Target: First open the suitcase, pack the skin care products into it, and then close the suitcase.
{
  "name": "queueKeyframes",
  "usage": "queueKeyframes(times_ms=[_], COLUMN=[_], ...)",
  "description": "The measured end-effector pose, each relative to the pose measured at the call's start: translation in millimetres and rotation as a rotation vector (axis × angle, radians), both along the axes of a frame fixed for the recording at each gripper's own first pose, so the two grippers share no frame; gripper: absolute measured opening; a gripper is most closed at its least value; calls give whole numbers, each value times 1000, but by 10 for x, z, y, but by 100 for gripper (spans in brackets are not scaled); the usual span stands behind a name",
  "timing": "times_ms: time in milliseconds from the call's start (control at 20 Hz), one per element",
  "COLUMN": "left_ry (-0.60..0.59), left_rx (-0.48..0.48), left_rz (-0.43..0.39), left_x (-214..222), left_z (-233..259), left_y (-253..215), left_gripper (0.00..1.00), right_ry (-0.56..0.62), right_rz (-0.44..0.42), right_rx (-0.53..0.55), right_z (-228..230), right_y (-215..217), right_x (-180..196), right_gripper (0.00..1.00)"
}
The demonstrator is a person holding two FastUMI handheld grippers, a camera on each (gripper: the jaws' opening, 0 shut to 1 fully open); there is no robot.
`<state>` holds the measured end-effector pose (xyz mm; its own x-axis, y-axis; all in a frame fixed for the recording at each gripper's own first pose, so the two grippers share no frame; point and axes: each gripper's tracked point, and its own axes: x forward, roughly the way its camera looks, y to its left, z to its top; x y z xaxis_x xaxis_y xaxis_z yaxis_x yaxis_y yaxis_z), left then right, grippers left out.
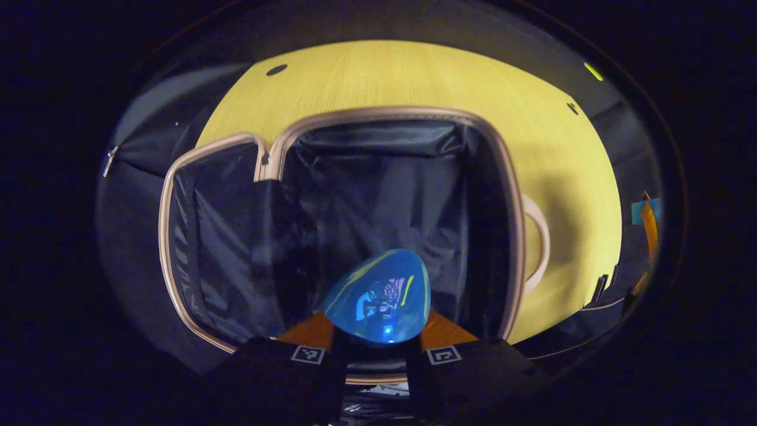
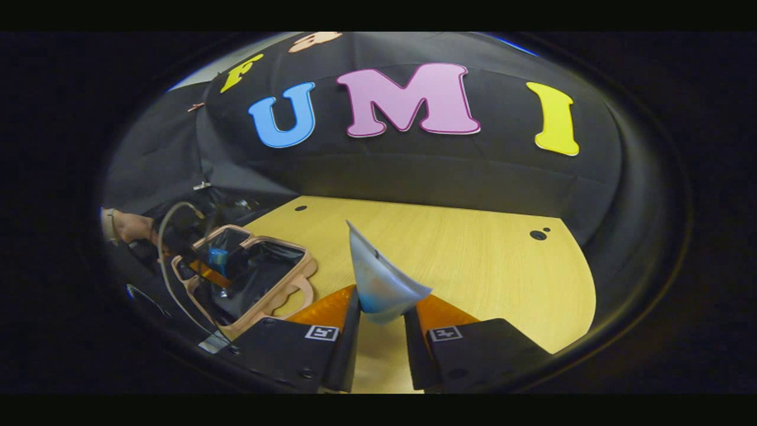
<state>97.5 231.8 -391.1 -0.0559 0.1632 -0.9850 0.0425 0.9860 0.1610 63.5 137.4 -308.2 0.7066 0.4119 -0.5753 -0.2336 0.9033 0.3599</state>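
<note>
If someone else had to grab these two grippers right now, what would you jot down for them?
Left gripper: shut on a blue tube, held above the open suitcase.
Right gripper: shut on a pale blue-white tube, above the wooden table, off to the side of the suitcase.
Suitcase: open on the table, dark lining showing; I can make out nothing lying inside it.
Done: suitcase opened, both tubes picked up.
Left: set the blue tube in, bring the pale one over and put it in, then close the suitcase.
</note>
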Motion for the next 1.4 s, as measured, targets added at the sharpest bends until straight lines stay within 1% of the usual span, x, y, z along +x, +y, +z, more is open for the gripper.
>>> queueKeyframes(times_ms=[50,150,250,350,400,450,600,700,750,800,850,950,1050,1100,1150,1250,1300,1350,1400], left_ry=[26,20,10,18,-3,-27,-58,-135,-208,-302,-396,-556,-644,-676,-699,-773,-800,-831,-853], left_rx=[15,56,71,56,49,51,20,-6,-13,-20,-24,-63,-95,-99,-101,-121,-125,-125,-126], left_rz=[-4,-23,-22,10,14,1,2,-20,-42,-72,-91,-89,-50,-27,-3,38,67,102,154], left_x=[-42,-34,-91,-205,-200,-159,-189,-139,-64,56,165,250,209,167,91,-89,-196,-304,-464], left_z=[-61,-149,-207,-291,-278,-281,-237,-123,-2,158,358,729,1019,1141,1257,1525,1613,1689,1740], left_y=[34,87,166,202,215,248,186,121,96,67,53,61,203,353,497,734,869,1019,1226], left_gripper=[48,48,48,49,51,53,59,66,73,78,86,87,87,87,89,89,87,92,92], right_ry=[4,15,14,8,8,13,49,67,81,98,124,195,312,373,428,550,605,683,802], right_rz=[3,0,-4,7,16,26,56,85,109,131,151,193,243,267,279,292,290,285,282], right_rx=[-3,-16,-39,-51,-59,-59,-30,-7,11,34,63,159,273,306,319,297,289,278,263], right_z=[17,35,85,115,129,131,157,216,242,265,279,340,346,293,242,26,-90,-227,-367], right_y=[27,62,99,189,240,307,568,763,895,1032,1181,1537,1937,2124,2299,2629,2791,2931,3079], right_x=[-35,-94,-147,-178,-218,-244,-306,-313,-316,-343,-363,-426,-536,-597,-630,-727,-775,-855,-1020], right_gripper=[40,40,40,40,40,40,40,40,40,40,40,40,40,40,40,40,40,40,40])
